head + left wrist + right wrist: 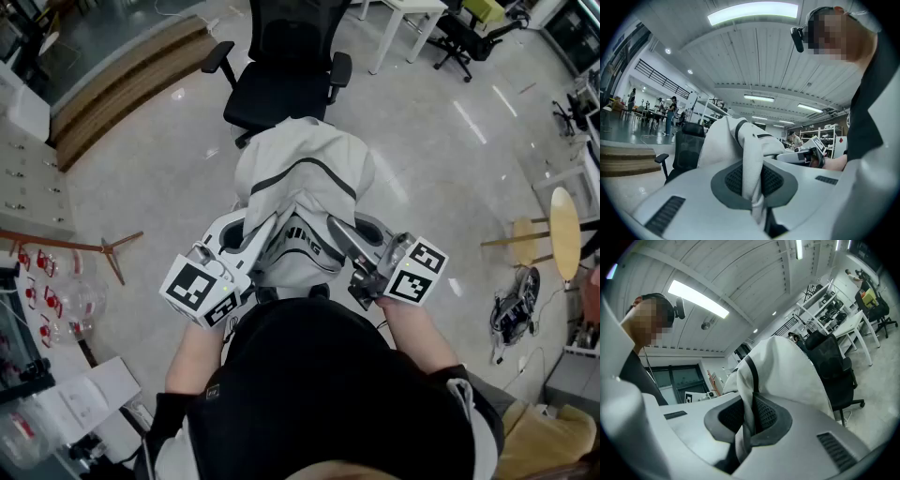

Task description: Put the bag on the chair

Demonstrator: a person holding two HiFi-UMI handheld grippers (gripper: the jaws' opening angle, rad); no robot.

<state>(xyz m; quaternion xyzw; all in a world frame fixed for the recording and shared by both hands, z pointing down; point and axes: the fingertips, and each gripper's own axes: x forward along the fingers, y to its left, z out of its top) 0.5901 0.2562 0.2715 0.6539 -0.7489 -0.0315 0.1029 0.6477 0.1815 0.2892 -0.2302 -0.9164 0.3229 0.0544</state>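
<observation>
We held the white bag (302, 173) up in the middle of the frame, just below the black chair (281, 94) at the top centre and not yet on its seat. The left gripper (246, 246) had its jaws pinched tight on a fold of the bag's fabric, and the right gripper (339, 234) gripped another fold the same way. The pickup looked done to us. What remained was carrying the bag over the seat, lowering it and letting go.
</observation>
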